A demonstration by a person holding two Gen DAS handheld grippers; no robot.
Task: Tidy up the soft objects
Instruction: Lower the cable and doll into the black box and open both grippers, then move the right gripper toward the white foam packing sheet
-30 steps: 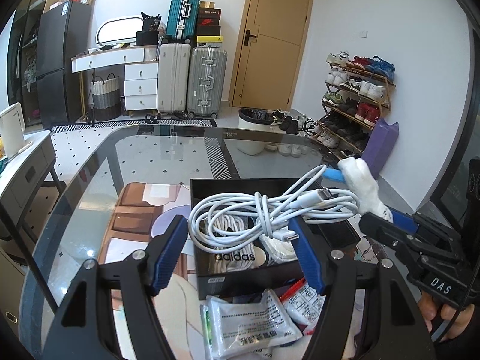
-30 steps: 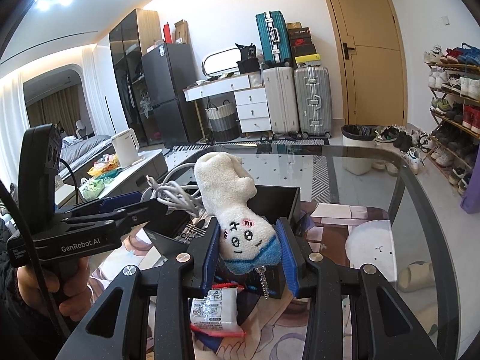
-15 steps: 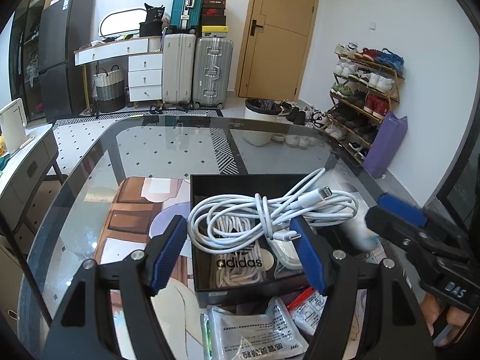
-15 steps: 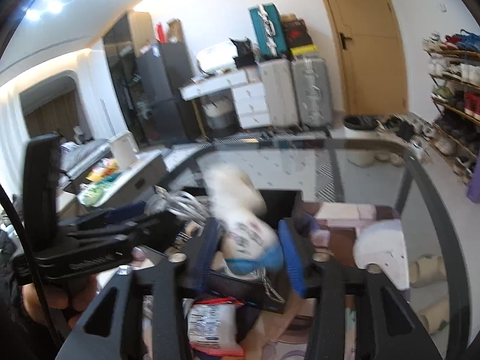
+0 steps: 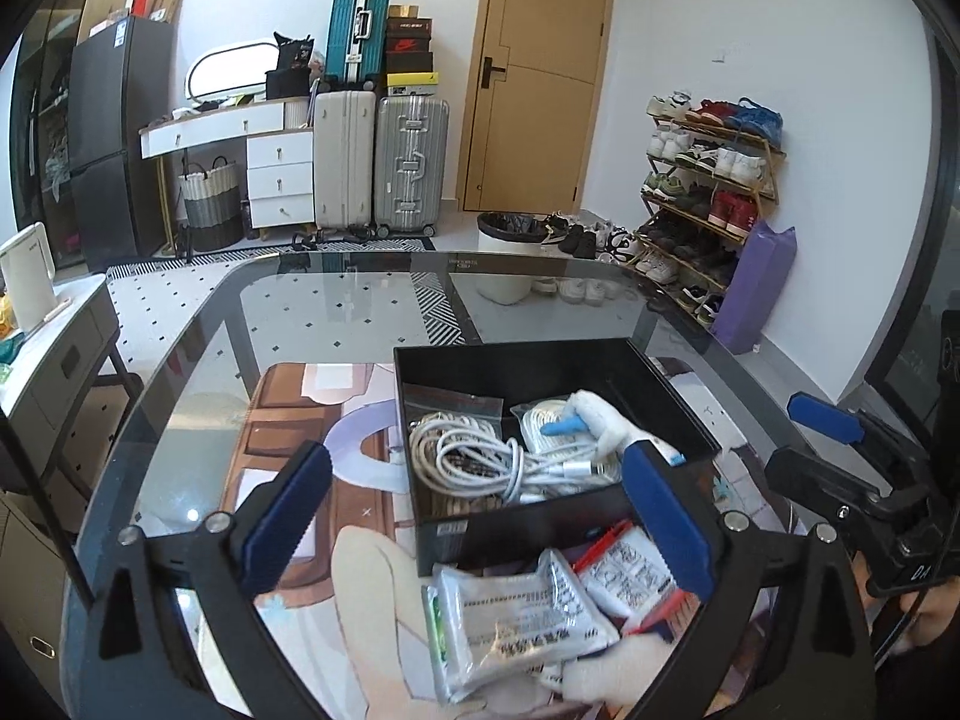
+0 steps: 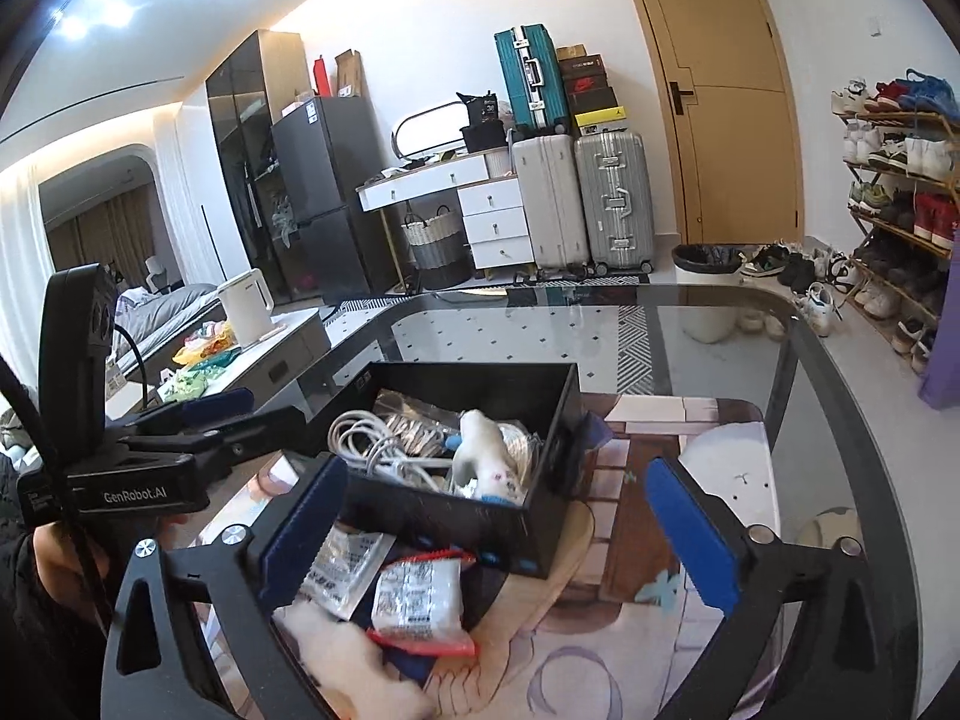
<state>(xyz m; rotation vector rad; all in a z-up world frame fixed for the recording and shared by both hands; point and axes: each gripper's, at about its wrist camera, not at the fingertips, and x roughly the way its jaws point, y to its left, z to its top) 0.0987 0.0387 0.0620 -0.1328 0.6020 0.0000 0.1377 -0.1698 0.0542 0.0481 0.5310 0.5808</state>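
Both grippers are let go right now. The left gripper [image 5: 474,504] has just been opening and its blue pads sit wide apart with nothing clamped; the near edge of the box [image 5: 522,531] just shows between them. Same deal with the right gripper [image 6: 498,522]: jaws just swung open, nothing pinched, the box corner visible in the gap.

The cable [image 5: 480,459], a white tangled bundle, lies in the box on its left side. The plush [image 5: 606,426], white with a bit of blue, lies in the box too, right beside the cable and partly on another white coil. From the right wrist view the plush [image 6: 489,462] is tipped on its side near the box's front wall.

Outside the box, up against its near wall, there's a pile of packets [image 5: 522,618], one with red trim. All of it sits on a printed mat [image 5: 288,420] on a glass table [image 5: 336,300].
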